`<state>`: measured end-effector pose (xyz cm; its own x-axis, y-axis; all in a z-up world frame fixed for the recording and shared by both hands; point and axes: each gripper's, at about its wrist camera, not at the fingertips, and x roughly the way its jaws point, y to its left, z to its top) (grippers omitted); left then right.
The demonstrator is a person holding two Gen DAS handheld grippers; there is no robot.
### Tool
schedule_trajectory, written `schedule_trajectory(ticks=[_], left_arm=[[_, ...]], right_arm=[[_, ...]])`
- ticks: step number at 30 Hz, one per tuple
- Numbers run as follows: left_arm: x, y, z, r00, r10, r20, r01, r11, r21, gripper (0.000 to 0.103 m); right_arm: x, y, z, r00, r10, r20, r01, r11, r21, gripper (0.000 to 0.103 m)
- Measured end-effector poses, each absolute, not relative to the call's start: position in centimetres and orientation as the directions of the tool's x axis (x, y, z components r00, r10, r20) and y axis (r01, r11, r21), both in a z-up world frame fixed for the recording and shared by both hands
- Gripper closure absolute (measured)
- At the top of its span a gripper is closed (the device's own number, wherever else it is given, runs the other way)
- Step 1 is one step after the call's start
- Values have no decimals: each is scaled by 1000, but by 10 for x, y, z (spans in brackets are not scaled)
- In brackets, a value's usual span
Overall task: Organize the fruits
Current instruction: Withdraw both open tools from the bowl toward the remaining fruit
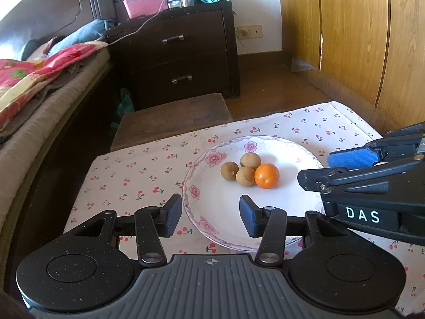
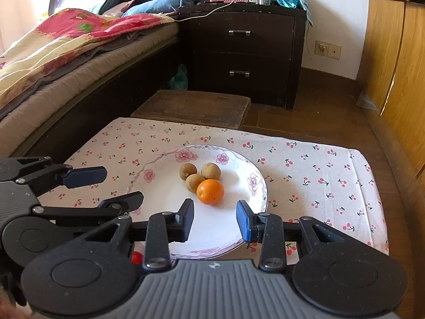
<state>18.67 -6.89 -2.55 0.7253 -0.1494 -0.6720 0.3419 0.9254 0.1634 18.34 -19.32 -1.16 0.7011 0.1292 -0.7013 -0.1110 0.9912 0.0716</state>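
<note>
1. Right now four fruits sit bunched near the middle of the plate [image 1: 202, 220]: one orange [image 1: 266, 175] and three brown fruits [image 1: 245, 176].
2. All four touch one another, with the orange on the side nearest the right gripper [image 2: 215, 219].
3. That plate is white with pink flowers round the rim, and it rests on a cloth [image 1: 127, 175] printed with small cherries.
4. Over the plate's near edge hangs the left gripper [image 1: 210, 214], jaws apart and nothing between them; the fruits lie just beyond its tips.
5. Beside it, the right gripper points down at the plate, its jaws parted with bare plate between them, and the orange sits just past its tips, untouched.
6. From the left wrist view, the right gripper comes in from the right edge, white letters "DAS" on its body.
7. Something small and red [image 2: 136, 257] peeks out under the right gripper's body; I cannot tell what it is.
8. Behind the cloth stands a low wooden stool [image 2: 194, 109], then a dark nightstand [image 2: 239, 53] with two drawers.
9. On the left runs a bed [image 2: 53, 61] with a red and cream quilt.
10. Along the right stands a wooden wardrobe [image 1: 358, 32].
</note>
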Motion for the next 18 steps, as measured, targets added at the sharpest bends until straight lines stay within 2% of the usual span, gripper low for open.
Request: schedule_trajectory(ticks=[10,18], left_arm=[[176,-51,-18,724,-158,-672,328,935,135,45],[168,-29,-14,715,-153,-683,300,949,102,45]], right_arm=[[169,-186,-3,707,147,-692,-124,989,85,67],[152,-166,-9,674,177,-717,-175,981,78,67]])
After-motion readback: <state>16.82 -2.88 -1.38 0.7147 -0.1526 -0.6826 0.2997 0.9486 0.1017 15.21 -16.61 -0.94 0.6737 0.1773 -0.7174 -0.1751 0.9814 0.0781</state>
